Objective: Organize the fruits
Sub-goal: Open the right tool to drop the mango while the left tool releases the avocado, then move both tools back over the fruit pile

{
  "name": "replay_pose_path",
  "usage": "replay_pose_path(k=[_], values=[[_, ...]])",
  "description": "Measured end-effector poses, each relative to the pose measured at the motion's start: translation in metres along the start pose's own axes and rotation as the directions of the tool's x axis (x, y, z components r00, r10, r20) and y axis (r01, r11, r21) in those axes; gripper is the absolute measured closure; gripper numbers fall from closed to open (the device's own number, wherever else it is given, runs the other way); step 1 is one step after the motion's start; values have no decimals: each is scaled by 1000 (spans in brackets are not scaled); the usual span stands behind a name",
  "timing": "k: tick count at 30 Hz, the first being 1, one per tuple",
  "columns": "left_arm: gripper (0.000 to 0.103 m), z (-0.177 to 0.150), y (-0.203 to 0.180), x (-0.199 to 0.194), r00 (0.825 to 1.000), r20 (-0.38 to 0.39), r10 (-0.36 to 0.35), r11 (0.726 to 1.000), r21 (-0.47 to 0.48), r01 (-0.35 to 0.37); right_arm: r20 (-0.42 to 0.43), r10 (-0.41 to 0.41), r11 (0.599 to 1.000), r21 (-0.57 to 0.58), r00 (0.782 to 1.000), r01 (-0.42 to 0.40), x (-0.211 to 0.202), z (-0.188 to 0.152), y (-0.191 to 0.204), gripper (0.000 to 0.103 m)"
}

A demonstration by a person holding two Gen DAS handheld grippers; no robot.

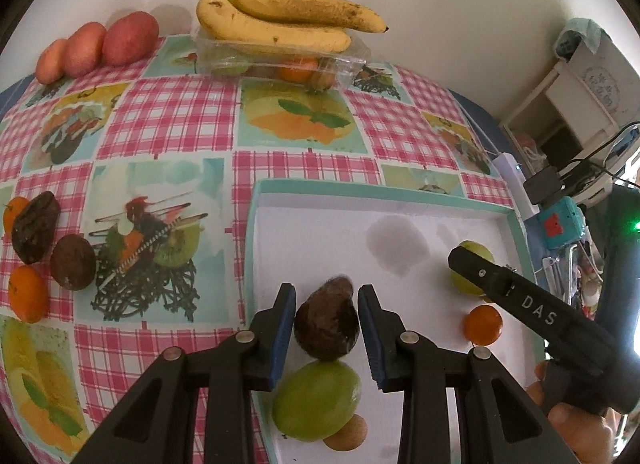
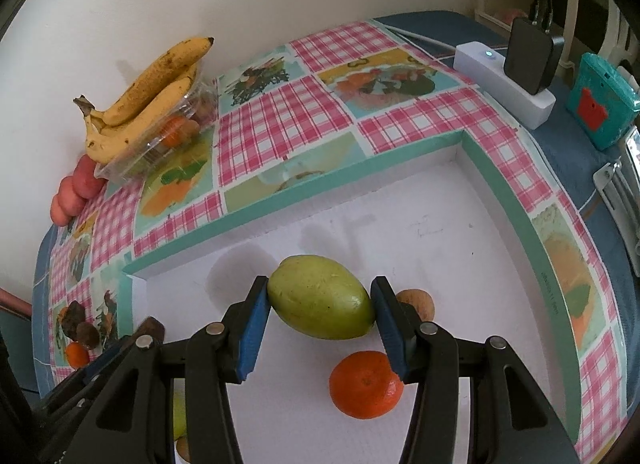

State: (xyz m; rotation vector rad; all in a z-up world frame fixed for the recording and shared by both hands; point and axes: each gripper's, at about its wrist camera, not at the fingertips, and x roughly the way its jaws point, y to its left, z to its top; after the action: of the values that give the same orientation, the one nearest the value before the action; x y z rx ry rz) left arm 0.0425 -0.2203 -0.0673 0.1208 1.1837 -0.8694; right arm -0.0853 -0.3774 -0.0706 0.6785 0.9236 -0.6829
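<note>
Left gripper (image 1: 327, 320) has its blue-padded jaws nearly closed, clamped on a dark brown wrinkled fruit (image 1: 326, 322) just over the near left part of the white tray (image 1: 400, 200). Right below it in the left wrist view sits a green fruit (image 1: 316, 400), with a small tan fruit (image 1: 347, 433) touching its near side.

Over on the right, the right gripper (image 2: 319, 304) has its jaws partway open, both pads pressed on a green mango-shaped fruit (image 2: 320, 307) above the tray floor. A tangerine (image 2: 366, 384) lies just near of it, and a tan round fruit (image 2: 418, 302) peeks out behind the right jaw. White lettering on that gripper's body reads "DAS".

Outside the tray, on the checked tablecloth (image 1: 168, 124) covering the table: two tangerines and two dark fruits at the left, three reddish fruits (image 1: 96, 46) at the far left, and bananas (image 1: 280, 20) on top of a clear plastic box (image 1: 280, 60) by the wall.
</note>
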Motion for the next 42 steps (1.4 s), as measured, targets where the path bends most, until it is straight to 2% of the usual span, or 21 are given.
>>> replay_pose_path(k=[12,26,30,34,37,39,40,42], values=[[68,0,3,-3,1000,-7,4,1000,-6,-4,2,-1,1000,-6,1000,1,1,0,1,50],[67,8,-4,-34,1000,7,13,1000,25,-14,28,-8,999,-31,1000,9,-16,7,6,50],[67,11,2,-47,999,10,47,999,3,-47,24,-22,999,-37,999,22,-25,8,11,50],[66,10,20,-53,993,-24,117,992,-53,-118,-13,-48,998,-37,999,47,-30,6,14,50],[51,8,37,-56,987,-42,157,982,-103,-161,-38,-55,998,-37,998,53,-32,2,14,50],[36,7,47,-58,983,-49,179,975,-125,-184,-43,-60,997,-49,997,58,-34,1,17,50],[34,6,53,-60,979,-52,196,970,-135,-201,-46,-64,997,-57,997,61,-35,0,18,48],[26,5,61,-63,974,-57,220,963,-150,-226,-51,-74,995,-68,996,70,-36,-2,21,39]])
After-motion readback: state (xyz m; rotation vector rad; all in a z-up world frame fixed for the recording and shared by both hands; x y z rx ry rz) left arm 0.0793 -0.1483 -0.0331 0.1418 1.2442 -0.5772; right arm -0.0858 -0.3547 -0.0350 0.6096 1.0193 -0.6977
